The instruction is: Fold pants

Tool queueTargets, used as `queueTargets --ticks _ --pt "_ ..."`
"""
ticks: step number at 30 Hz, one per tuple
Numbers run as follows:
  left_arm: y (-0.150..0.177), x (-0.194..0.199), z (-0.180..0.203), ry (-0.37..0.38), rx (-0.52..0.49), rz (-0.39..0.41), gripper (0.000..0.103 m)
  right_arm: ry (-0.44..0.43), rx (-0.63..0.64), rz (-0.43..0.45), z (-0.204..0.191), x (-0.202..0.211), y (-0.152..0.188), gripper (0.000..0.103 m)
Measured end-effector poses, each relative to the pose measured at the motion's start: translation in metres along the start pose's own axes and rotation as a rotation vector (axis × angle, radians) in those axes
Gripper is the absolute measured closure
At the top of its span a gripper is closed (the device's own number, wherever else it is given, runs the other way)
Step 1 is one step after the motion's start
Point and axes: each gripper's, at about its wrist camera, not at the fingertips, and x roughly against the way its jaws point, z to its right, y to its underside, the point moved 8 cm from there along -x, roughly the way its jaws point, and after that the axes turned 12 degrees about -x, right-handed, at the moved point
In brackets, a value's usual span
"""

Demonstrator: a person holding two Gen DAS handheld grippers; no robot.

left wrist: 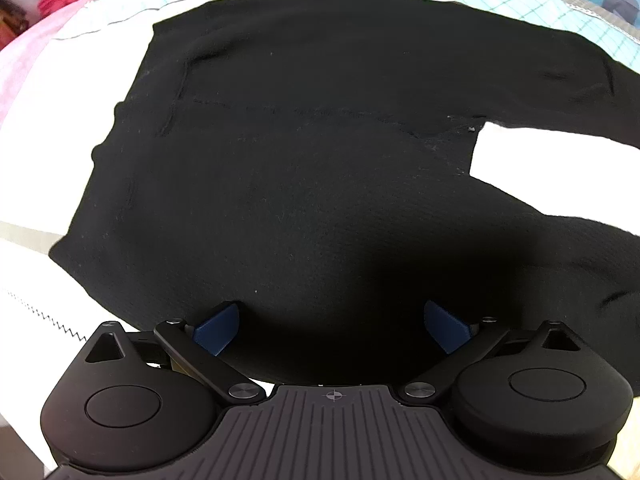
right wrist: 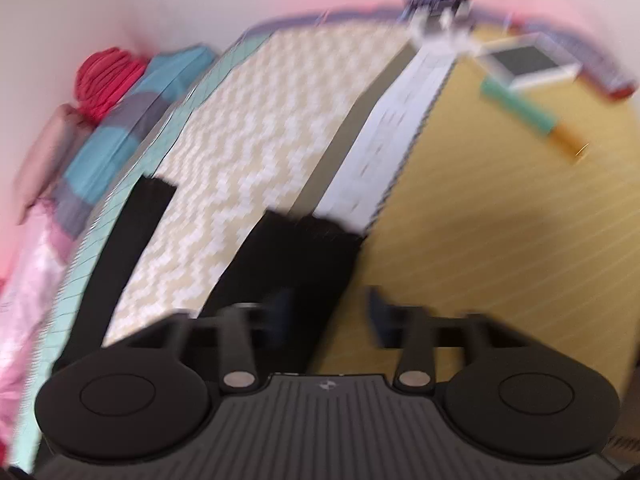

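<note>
I am looking down through the left wrist camera, and the black pants (left wrist: 300, 168) are lying spread flat on the bed (left wrist: 24, 264), filling most of the view. Their waist end is sitting at the left, the two legs running off to the right with a wedge of pale cover showing between them. My left gripper (left wrist: 332, 326) is hovering just over the near edge of the fabric with its blue pads (left wrist: 218, 328) standing wide apart; I am seeing nothing clamped between them, only dark cloth lying beneath.

Through the right wrist camera everything is smearing with motion blur. The two pant legs (right wrist: 288, 264) are stretching away across the patterned bed cover (right wrist: 280, 120), one at the left by the teal border, the other ending at the bed's edge just ahead of my right gripper (right wrist: 332, 312). Its jaws are standing partly open, one finger over the near leg, the other over the yellow floor (right wrist: 500, 240), and I am seeing no cloth pinched.
</note>
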Motion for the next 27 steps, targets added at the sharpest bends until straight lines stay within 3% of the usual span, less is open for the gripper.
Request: queueTargets --ticks 3,5,9,12,14,17,20,21,22,23,27 --pt "0.001 0.011 -0.003 -0.004 -0.021 0.032 0.000 -0.031 0.213 0.064 -0.021 0.026 0.017 0.039" --pt "-0.001 0.020 -0.008 0.001 -0.025 0.065 0.000 -0.099 0.416 0.055 -0.042 0.047 0.046 0.031" --pt "-0.011 0.029 -0.025 -0.025 -0.025 0.121 0.000 -0.329 0.859 -0.048 -0.091 0.086 0.150 0.026" --pt "-0.014 0.020 -0.039 -0.047 -0.006 0.111 0.000 -0.486 1.169 -0.147 -0.116 0.107 0.236 0.026" --pt "-0.012 0.012 -0.047 -0.054 0.005 0.091 0.000 -0.539 1.356 -0.196 -0.125 0.113 0.287 0.033" --pt "-0.003 0.000 -0.059 -0.074 0.002 0.063 0.000 -0.555 1.540 -0.201 -0.134 0.105 0.334 0.038" --pt "0.004 -0.001 -0.063 -0.047 -0.011 0.089 0.000 -0.516 1.605 -0.226 -0.143 0.083 0.350 0.042" --pt "0.006 -0.001 -0.062 -0.046 -0.020 0.094 0.000 -0.532 1.559 -0.254 -0.146 0.080 0.348 0.051" --pt "0.007 0.000 -0.062 -0.045 -0.030 0.097 0.000 -0.524 1.504 -0.318 -0.147 0.076 0.344 0.082" --pt "0.008 0.000 -0.061 -0.043 -0.038 0.098 0.000 -0.493 1.456 -0.339 -0.150 0.074 0.337 0.097" --pt "0.013 0.003 -0.065 -0.030 -0.066 0.104 0.000 -0.483 1.416 -0.494 -0.126 0.093 0.321 0.097"
